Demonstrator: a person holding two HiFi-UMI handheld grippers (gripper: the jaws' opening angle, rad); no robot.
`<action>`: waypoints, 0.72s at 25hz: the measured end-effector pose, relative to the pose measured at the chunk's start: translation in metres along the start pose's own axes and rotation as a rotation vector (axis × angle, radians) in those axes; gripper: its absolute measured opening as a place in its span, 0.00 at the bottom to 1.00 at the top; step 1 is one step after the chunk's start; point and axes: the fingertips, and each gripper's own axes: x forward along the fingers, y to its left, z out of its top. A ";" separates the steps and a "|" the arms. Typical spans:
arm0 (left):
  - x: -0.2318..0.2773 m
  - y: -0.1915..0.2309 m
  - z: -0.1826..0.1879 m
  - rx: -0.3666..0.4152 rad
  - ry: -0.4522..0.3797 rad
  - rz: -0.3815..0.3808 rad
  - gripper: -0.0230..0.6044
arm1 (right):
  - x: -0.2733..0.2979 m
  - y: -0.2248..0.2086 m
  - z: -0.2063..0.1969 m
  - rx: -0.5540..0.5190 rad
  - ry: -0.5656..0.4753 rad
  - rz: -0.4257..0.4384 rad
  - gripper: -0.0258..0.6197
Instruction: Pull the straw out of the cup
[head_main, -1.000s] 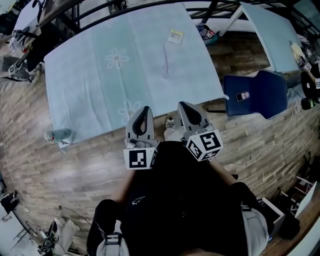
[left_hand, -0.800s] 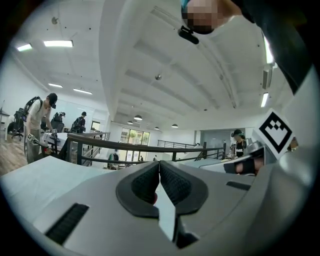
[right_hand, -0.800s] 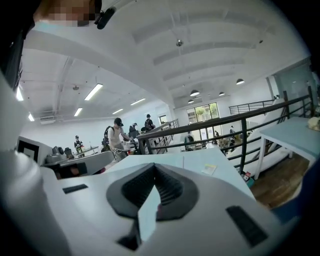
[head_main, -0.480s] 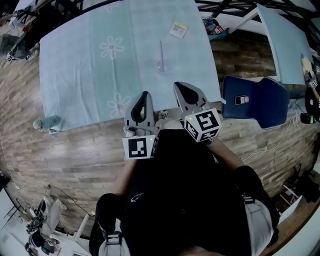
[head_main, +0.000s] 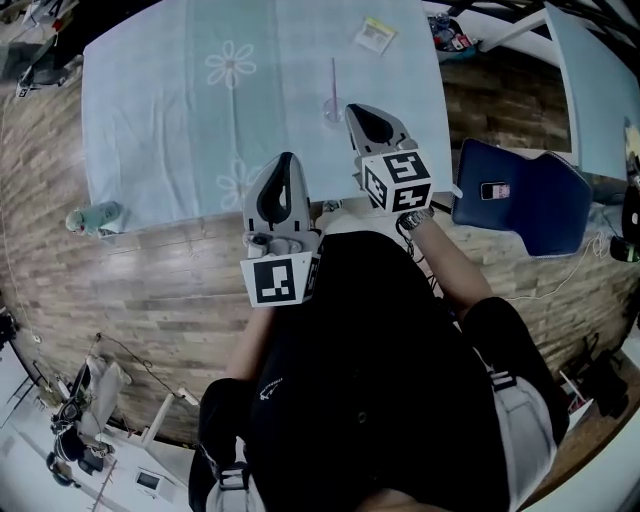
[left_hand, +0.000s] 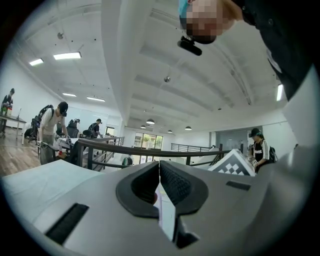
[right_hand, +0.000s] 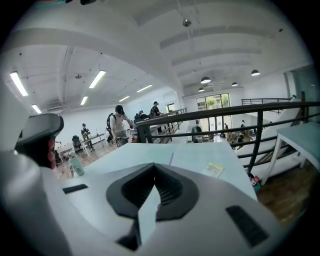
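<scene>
The table (head_main: 150, 120), covered in a pale blue cloth with flower prints, is filling the upper part of the head view. It is sitting much nearer the person than a second ago, so the person is closing in on it. A blue chair (head_main: 540, 215) with a phone (head_main: 494, 190) on its seat is standing at the right, apart from the table.

The right gripper (head_main: 352, 108) is reaching over the cloth in the upper middle of the frame. A second ago it was hanging short of the table's near edge, and now its tip is lying just beside the cup (head_main: 332, 110). Its fingers are pressing together with nothing between them. The left gripper (head_main: 284, 158) is trailing lower and to the left, its tip only just over the near edge, its fingers likewise meeting and carrying nothing.

The clear cup is standing on the cloth, and the straw (head_main: 334, 75) is rising out of it, untouched. A small yellowish packet (head_main: 375, 35) is lying further up and to the right.

By my reading the approach is nearly ending: the right fingers are going to have to part before taking the straw, and the left gripper is probably going to steady the cup
</scene>
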 end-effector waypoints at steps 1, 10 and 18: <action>-0.001 0.001 0.001 0.003 0.003 0.005 0.06 | 0.006 0.000 -0.003 -0.006 0.013 0.002 0.05; -0.013 0.004 0.007 0.007 0.021 0.068 0.06 | 0.049 -0.009 -0.044 -0.040 0.121 -0.022 0.10; -0.031 0.009 -0.012 0.023 0.090 0.120 0.06 | 0.070 -0.021 -0.064 -0.041 0.174 -0.033 0.28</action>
